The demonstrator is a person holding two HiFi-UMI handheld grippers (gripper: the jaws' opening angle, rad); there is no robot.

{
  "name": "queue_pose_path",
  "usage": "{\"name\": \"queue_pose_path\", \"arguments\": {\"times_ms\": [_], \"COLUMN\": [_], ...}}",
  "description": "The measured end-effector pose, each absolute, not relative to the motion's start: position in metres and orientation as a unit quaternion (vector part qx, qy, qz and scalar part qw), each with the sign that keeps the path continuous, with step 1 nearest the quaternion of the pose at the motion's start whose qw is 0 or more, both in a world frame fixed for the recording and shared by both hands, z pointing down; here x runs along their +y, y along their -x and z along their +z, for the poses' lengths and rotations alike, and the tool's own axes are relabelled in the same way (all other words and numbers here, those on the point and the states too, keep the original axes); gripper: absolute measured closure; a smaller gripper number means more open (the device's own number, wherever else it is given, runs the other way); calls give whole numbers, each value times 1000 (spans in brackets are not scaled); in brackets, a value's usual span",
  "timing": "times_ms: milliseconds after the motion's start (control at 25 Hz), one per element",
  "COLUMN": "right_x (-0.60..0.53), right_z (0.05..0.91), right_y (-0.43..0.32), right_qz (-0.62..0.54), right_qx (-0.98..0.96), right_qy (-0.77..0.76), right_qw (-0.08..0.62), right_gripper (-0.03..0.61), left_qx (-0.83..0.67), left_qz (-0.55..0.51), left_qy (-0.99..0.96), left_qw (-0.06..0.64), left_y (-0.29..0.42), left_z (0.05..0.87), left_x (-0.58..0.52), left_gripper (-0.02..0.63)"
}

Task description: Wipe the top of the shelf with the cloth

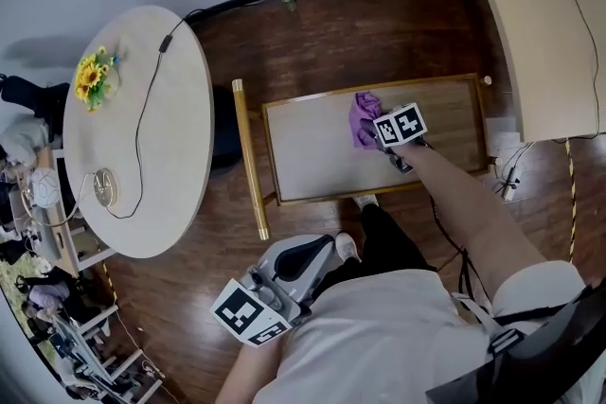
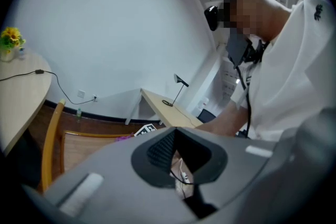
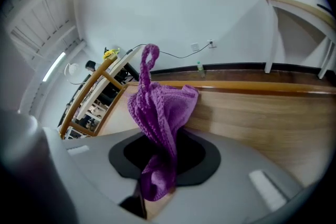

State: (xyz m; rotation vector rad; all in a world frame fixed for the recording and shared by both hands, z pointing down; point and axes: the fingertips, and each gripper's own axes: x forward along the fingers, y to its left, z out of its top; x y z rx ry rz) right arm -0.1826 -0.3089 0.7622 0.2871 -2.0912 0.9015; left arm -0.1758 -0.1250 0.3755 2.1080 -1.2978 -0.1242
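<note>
The purple cloth (image 1: 365,118) is bunched over the right half of the shelf's wooden top (image 1: 312,151), and the fingers of your right gripper (image 1: 383,135) are clamped on it. Your left gripper (image 1: 308,258) hangs off the shelf's near side, by your body, fingers closed on nothing.

Right gripper (image 1: 383,139) extended forward, jaws clamped; left gripper (image 1: 317,255) low, jaws together.
</note>
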Motion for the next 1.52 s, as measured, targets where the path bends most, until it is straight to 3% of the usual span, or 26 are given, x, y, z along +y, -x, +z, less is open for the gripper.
{"name": "queue_pose_path", "arguments": {"times_ms": [440,680,1040,1200,1520], "right_x": [-396,-428,-458,-426,-264], "right_z": [768,767,762,744,709], "right_y": [17,-58,-119,-67,172], "right_qz": [368,346,285,263,293], "right_qx": [-800,-776,-736,-766,-856], "right_qy": [-215,-253,-330,-317,-98], "right_qw": [423,463,518,494,414], "right_gripper": [479,479,479,480,480], "left_qx": [-452,-445,-457,-467,-504], "left_qz": [-30,-25,-29,-39,-49], "left_qy": [-830,-834,-830,-825,-804], "left_qw": [325,325,317,315,311], "left_y": [146,137,131,139,160], "left_z": [377,378,373,374,368], "left_x": [-146,-149,-143,-129,-98], "left_gripper": [595,595,595,595,595]}}
